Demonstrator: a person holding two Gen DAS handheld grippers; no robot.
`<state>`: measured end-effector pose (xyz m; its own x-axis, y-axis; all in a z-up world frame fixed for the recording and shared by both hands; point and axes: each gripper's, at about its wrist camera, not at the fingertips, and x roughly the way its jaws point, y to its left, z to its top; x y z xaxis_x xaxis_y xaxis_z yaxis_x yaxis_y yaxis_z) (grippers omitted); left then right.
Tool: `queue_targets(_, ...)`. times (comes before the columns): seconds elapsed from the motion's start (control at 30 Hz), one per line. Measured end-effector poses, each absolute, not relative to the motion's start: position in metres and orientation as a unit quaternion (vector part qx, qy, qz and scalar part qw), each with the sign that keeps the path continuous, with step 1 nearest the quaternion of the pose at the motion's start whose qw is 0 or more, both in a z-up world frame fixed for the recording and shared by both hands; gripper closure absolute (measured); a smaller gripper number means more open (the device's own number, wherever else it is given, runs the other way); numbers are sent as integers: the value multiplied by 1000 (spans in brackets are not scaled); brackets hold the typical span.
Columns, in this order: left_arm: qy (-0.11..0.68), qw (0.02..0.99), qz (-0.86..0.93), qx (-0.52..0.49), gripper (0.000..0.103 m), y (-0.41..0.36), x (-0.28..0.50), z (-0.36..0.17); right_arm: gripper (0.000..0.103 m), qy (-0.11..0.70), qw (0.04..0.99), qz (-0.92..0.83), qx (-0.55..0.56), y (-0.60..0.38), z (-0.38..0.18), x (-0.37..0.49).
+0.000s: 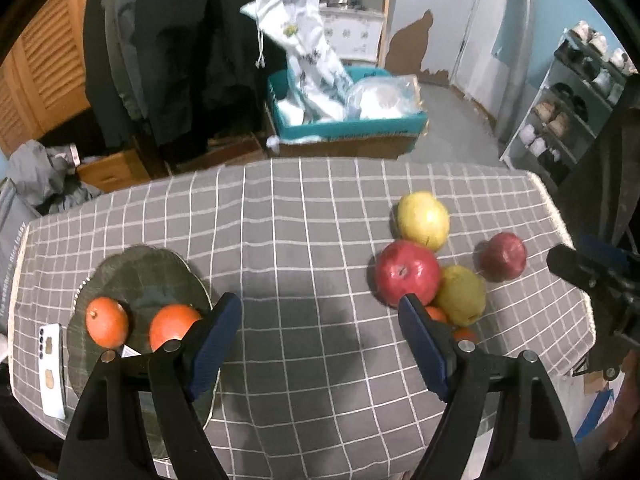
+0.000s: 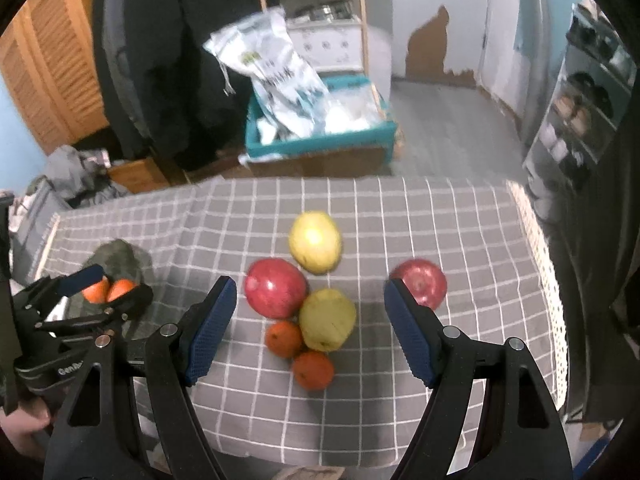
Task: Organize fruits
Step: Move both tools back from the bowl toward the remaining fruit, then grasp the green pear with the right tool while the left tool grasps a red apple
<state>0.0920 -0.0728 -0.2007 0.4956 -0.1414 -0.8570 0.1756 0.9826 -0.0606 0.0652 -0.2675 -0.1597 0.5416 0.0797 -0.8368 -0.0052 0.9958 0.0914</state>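
Observation:
A dark round plate [image 1: 156, 272] lies at the table's left with two oranges [image 1: 107, 322] [image 1: 173, 327] on it. My left gripper [image 1: 320, 320] is open and empty above the cloth, just right of the plate. On the right lies a cluster: two red apples [image 2: 276, 288] [image 2: 420, 283], two yellow fruits [image 2: 316, 241] [image 2: 327, 319] and two oranges [image 2: 284, 338] [image 2: 313, 370]. My right gripper [image 2: 310, 308] is open and empty, hovering above that cluster. The left gripper also shows in the right wrist view [image 2: 100, 284], over the plate.
A grey checked cloth [image 1: 304, 240] covers the table. A white phone [image 1: 52, 368] lies left of the plate. Beyond the far edge stand a teal box with bags [image 1: 344, 112], hanging dark coats [image 1: 180, 48] and a shoe rack [image 1: 568, 112] at the right.

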Motion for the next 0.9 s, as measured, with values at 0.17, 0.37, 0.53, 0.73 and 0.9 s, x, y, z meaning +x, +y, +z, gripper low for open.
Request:
queue_targets(0.17, 509, 856, -90, 17, 21, -79, 102, -222, 26, 517, 855, 19, 42, -270, -194, 75)
queue_targets(0.37, 532, 842, -89, 7, 21, -82, 112, -245, 26, 565, 823, 14, 47, -274, -241, 95)
queue_targets(0.53, 549, 832, -85, 4, 21, -82, 117, -264, 26, 599, 799, 10, 47, -276, -275, 107)
queue_targets(0.73, 556, 826, -87, 8, 21, -85, 124, -275, 26, 616, 785, 14, 62, -281, -293, 114)
queue_targets(0.9, 561, 823, -92, 17, 21, -92, 128, -283, 26, 617, 783, 21, 73, -285, -301, 118)
